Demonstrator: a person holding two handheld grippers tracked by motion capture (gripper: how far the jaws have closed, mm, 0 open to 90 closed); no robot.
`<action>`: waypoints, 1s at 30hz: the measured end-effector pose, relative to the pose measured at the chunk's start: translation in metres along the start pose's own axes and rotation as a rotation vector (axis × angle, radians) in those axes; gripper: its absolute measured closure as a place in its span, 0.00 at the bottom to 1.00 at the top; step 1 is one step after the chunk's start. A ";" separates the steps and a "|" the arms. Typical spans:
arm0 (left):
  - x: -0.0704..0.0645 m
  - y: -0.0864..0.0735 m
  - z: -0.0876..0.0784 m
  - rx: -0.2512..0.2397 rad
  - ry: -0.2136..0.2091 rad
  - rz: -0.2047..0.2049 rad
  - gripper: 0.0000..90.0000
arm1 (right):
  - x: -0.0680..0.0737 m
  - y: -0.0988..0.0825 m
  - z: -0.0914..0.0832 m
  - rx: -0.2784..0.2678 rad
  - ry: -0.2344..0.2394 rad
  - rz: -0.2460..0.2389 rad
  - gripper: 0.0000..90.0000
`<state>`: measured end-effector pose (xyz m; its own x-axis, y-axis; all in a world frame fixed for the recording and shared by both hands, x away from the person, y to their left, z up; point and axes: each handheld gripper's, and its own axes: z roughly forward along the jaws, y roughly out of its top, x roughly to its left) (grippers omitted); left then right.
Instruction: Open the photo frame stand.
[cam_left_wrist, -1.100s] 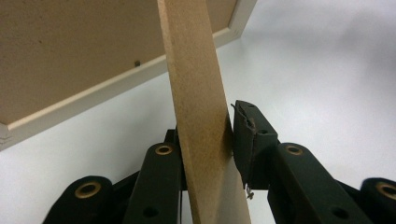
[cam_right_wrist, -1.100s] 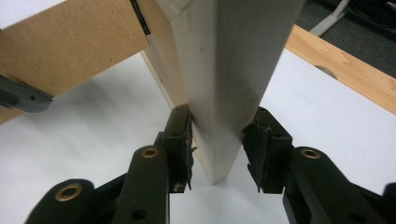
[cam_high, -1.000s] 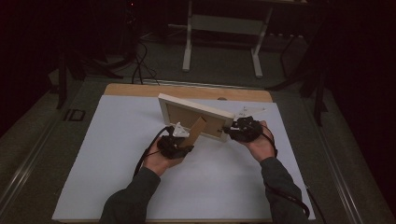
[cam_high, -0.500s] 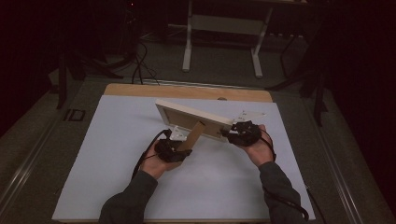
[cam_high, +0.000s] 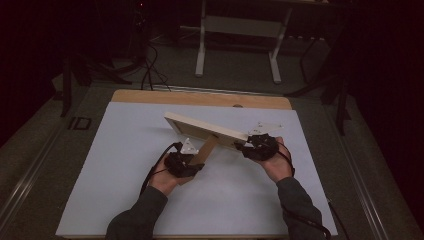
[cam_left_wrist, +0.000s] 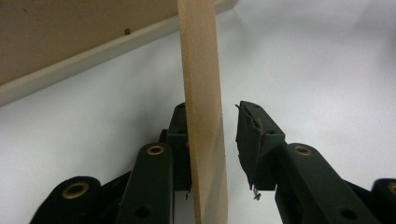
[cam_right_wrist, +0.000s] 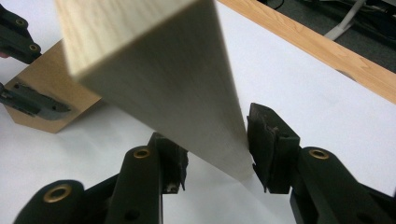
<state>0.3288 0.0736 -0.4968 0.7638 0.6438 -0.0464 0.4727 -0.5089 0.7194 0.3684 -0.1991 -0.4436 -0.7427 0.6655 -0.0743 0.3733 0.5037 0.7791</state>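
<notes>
the left gripper (cam_high: 186, 165) sits nearest, its jaws spread around the brown stand leg (cam_left_wrist: 203, 116); one pad touches the leg, the other stands clear. the right gripper (cam_high: 257, 146), whose jaws have just been opening, straddles the corner of the picture frame (cam_right_wrist: 163, 79), which stands tilted on the white table (cam_high: 125, 165). beyond lies the table's wooden edge (cam_high: 200, 98).

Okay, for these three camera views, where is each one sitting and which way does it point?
High view: above the person's side, facing forward and down on the table; forearms, both grippers show.
Left gripper view: on the left gripper, looking along its jaws at the brown stand leg.
Right gripper view: on the right gripper, facing the picture frame.
Shared: frame and leg.
</notes>
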 end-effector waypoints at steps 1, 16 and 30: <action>0.000 0.000 0.000 -0.004 -0.002 -0.003 0.75 | 0.001 0.000 0.000 0.000 -0.002 0.001 0.64; -0.001 -0.005 -0.005 -0.020 0.009 -0.001 0.73 | 0.001 -0.001 0.000 -0.008 -0.005 0.006 0.64; 0.000 -0.009 -0.020 -0.069 -0.002 -0.012 0.69 | 0.000 -0.002 0.001 -0.012 0.009 0.034 0.61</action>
<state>0.3161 0.0895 -0.4894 0.7593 0.6483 -0.0564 0.4500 -0.4604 0.7652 0.3680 -0.1996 -0.4454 -0.7343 0.6775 -0.0421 0.3918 0.4737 0.7887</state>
